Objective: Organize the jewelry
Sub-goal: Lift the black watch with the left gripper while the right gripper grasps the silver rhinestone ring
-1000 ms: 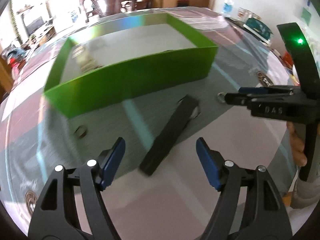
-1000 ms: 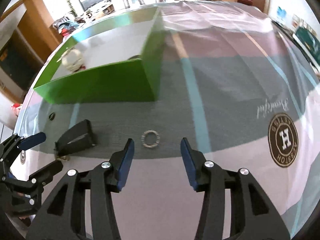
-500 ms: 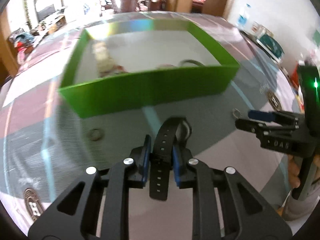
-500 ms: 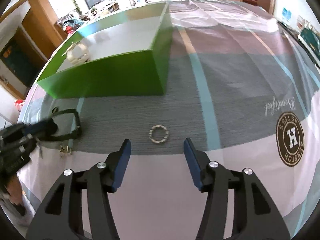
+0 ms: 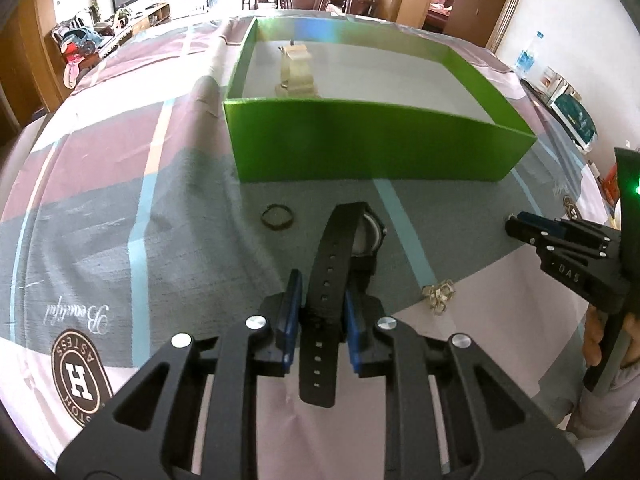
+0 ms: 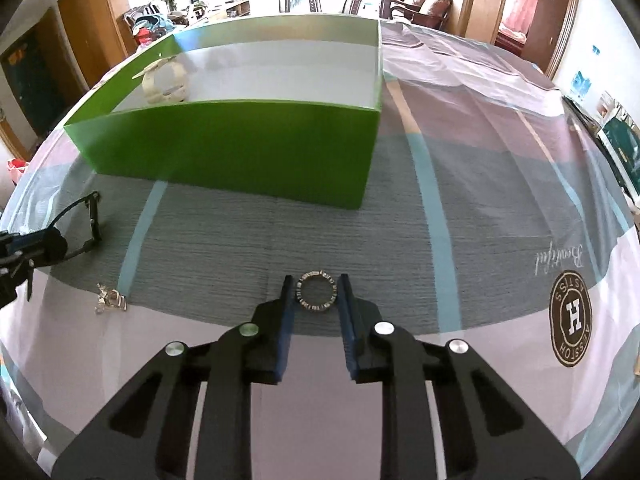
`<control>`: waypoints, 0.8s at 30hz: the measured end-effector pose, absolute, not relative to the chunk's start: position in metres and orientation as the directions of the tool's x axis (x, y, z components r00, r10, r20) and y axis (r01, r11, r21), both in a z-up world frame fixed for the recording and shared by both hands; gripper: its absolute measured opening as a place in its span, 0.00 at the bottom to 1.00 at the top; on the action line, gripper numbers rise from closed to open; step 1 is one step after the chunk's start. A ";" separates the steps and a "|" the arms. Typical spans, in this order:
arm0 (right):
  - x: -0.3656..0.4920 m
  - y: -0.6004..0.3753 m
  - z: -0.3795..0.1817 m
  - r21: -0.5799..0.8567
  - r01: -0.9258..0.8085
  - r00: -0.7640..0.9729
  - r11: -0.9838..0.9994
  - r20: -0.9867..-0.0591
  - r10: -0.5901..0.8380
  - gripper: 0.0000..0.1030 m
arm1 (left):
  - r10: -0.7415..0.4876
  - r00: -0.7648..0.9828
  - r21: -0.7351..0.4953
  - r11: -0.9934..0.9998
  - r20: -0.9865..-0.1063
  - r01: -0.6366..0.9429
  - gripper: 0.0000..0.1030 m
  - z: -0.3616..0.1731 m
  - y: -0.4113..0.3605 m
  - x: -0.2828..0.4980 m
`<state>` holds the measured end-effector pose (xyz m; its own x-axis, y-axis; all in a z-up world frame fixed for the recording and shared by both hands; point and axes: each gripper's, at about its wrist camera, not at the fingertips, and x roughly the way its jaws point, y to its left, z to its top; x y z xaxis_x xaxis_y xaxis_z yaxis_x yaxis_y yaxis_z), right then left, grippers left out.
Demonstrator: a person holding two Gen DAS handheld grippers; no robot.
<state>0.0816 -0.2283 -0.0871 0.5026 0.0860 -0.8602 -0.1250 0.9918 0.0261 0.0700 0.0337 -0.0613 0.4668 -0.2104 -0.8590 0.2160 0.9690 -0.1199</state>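
My left gripper (image 5: 319, 312) is shut on the strap of a black wristwatch (image 5: 340, 256), whose face rests on the cloth just ahead. My right gripper (image 6: 315, 300) is closed in around a silver ring (image 6: 316, 291) lying on the cloth; the pads (image 6: 286, 300) sit at its two sides. A green box (image 5: 376, 148) stands behind, with a cream watch (image 5: 294, 72) inside; it also shows in the right wrist view (image 6: 240, 148). The right gripper shows at the right edge of the left wrist view (image 5: 520, 224).
A dark ring (image 5: 276, 216) lies left of the watch. A small silver earring cluster (image 5: 439, 294) lies to its right, also in the right wrist view (image 6: 110, 300). The tablecloth (image 6: 500, 208) carries round brown logos. Chairs and room furniture stand beyond the table.
The left gripper closed on the watch strap and has drawn it back. The right gripper moved forward over the silver ring and narrowed around it.
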 end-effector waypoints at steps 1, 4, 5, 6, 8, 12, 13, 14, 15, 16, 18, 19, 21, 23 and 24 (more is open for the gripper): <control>0.082 -0.229 -0.087 0.028 -0.123 0.502 0.992 -0.861 0.086 0.23 | -0.211 0.464 -0.121 0.969 -0.860 0.217 0.20 -0.063 0.033 0.071; 0.079 -0.226 -0.086 0.031 -0.124 0.503 0.992 -0.860 0.090 0.25 | -0.211 0.459 -0.116 0.967 -0.863 0.226 0.27 -0.067 0.028 0.071; 0.079 -0.226 -0.086 0.034 -0.126 0.502 0.991 -0.860 0.093 0.28 | -0.212 0.457 -0.116 0.966 -0.864 0.231 0.30 -0.067 0.027 0.071; 0.079 -0.225 -0.087 0.039 -0.131 0.502 0.991 -0.859 0.100 0.33 | -0.217 0.455 -0.118 0.965 -0.864 0.235 0.34 -0.068 0.025 0.072; 0.078 -0.223 -0.087 0.039 -0.139 0.502 0.990 -0.858 0.105 0.40 | -0.216 0.455 -0.116 0.964 -0.864 0.239 0.40 -0.068 0.023 0.073; 0.078 -0.217 -0.088 0.023 -0.144 0.507 0.989 -0.857 0.094 0.44 | -0.206 0.463 -0.101 0.965 -0.862 0.243 0.52 -0.066 0.016 0.083; 0.078 -0.218 -0.088 0.024 -0.144 0.508 0.989 -0.856 0.095 0.44 | -0.204 0.464 -0.096 0.965 -0.862 0.245 0.53 -0.066 0.014 0.085; 0.078 -0.218 -0.088 0.026 -0.144 0.509 0.989 -0.856 0.097 0.44 | -0.203 0.463 -0.093 0.964 -0.863 0.250 0.53 -0.067 0.012 0.087; 0.079 -0.218 -0.087 0.028 -0.144 0.509 0.989 -0.855 0.098 0.45 | -0.201 0.461 -0.089 0.964 -0.864 0.252 0.53 -0.068 0.010 0.090; 0.079 -0.218 -0.087 0.029 -0.145 0.510 0.989 -0.854 0.099 0.45 | -0.196 0.457 -0.086 0.964 -0.868 0.250 0.52 -0.070 0.008 0.092; 0.078 -0.218 -0.088 0.027 -0.147 0.513 0.989 -0.853 0.100 0.44 | -0.185 0.444 -0.081 0.967 -0.877 0.244 0.49 -0.076 0.006 0.097; 0.078 -0.218 -0.088 0.025 -0.149 0.514 0.989 -0.852 0.099 0.44 | -0.178 0.449 -0.072 0.967 -0.876 0.243 0.46 -0.077 0.004 0.097; 0.078 -0.218 -0.088 0.023 -0.153 0.521 0.988 -0.847 0.100 0.38 | -0.170 0.454 -0.064 0.968 -0.875 0.241 0.40 -0.078 0.004 0.097; 0.078 -0.219 -0.087 0.031 -0.155 0.521 0.987 -0.846 0.109 0.23 | -0.178 0.451 -0.076 0.969 -0.874 0.235 0.38 -0.078 0.006 0.098; 0.078 -0.219 -0.087 0.034 -0.153 0.520 0.988 -0.847 0.110 0.22 | -0.180 0.451 -0.082 0.970 -0.874 0.229 0.37 -0.078 0.008 0.098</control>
